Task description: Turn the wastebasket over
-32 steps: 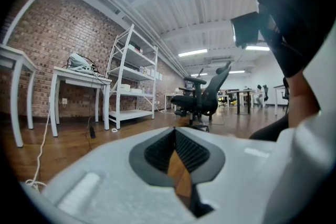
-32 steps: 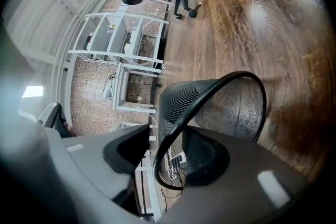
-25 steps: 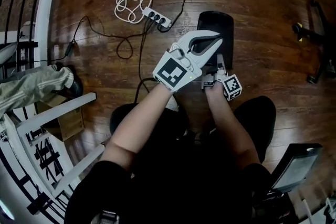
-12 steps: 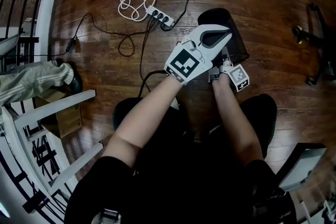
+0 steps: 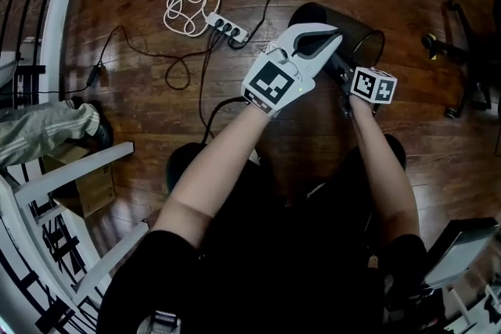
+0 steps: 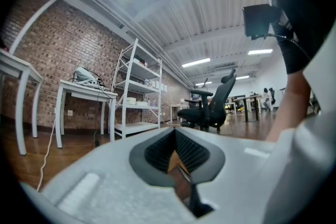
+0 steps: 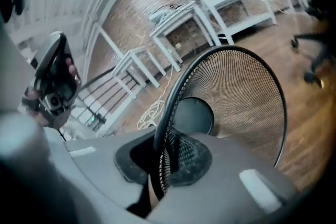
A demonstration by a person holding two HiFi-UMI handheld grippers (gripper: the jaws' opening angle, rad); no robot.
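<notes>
My right gripper (image 7: pixel 160 164) was clamped on the wastebasket (image 7: pixel 239 97), with the rim and mesh wall pinched between its 2 jaws. The basket was black mesh, tipped on its side, mouth facing the right gripper view, solid bottom visible inside. My left gripper (image 5: pixel 319 37) had its jaws closed on nothing and overlapped the basket in head view. A power strip (image 5: pixel 225 28) lay apart on the wood floor (image 5: pixel 149 121).
</notes>
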